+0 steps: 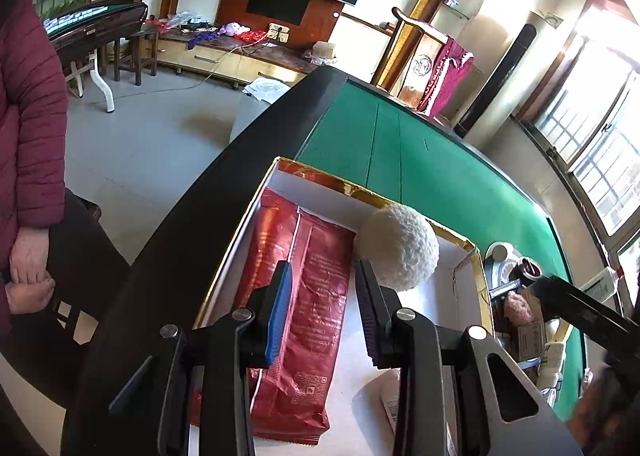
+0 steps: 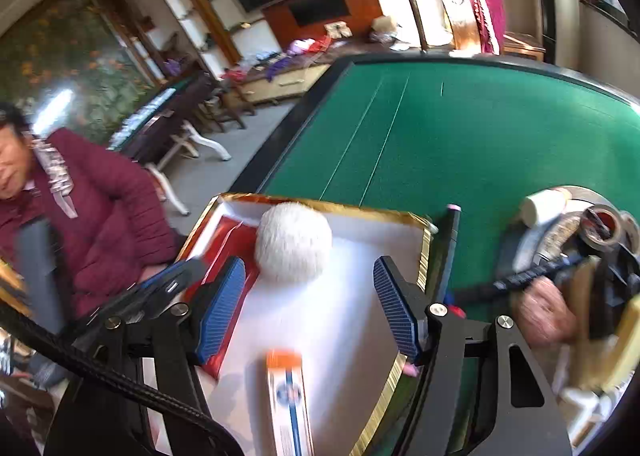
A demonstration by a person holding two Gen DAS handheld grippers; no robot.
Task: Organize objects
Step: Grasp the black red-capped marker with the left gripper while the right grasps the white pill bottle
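A white box with a gold rim [image 1: 360, 187] [image 2: 320, 203] sits at the near corner of the green table [image 2: 480, 127]. Inside lie a red foil packet [image 1: 320, 256], a white fluffy ball [image 1: 400, 248] [image 2: 294, 248] and a long white carton with an orange end [image 2: 288, 396]. My left gripper [image 1: 322, 288] hovers over the red packet, its blue pads apart with nothing between them. My right gripper [image 2: 308, 268] is open above the box's white floor, just short of the ball, holding nothing.
Right of the box is a round tin [image 2: 532, 240] heaped with clutter: a tape roll [image 2: 600, 228], a white cylinder [image 2: 544, 205], a brown fuzzy thing [image 2: 544, 316]. A black stick [image 2: 450, 248] leans at the box's right rim. A person in a maroon jacket [image 2: 100, 215] stands left of the table.
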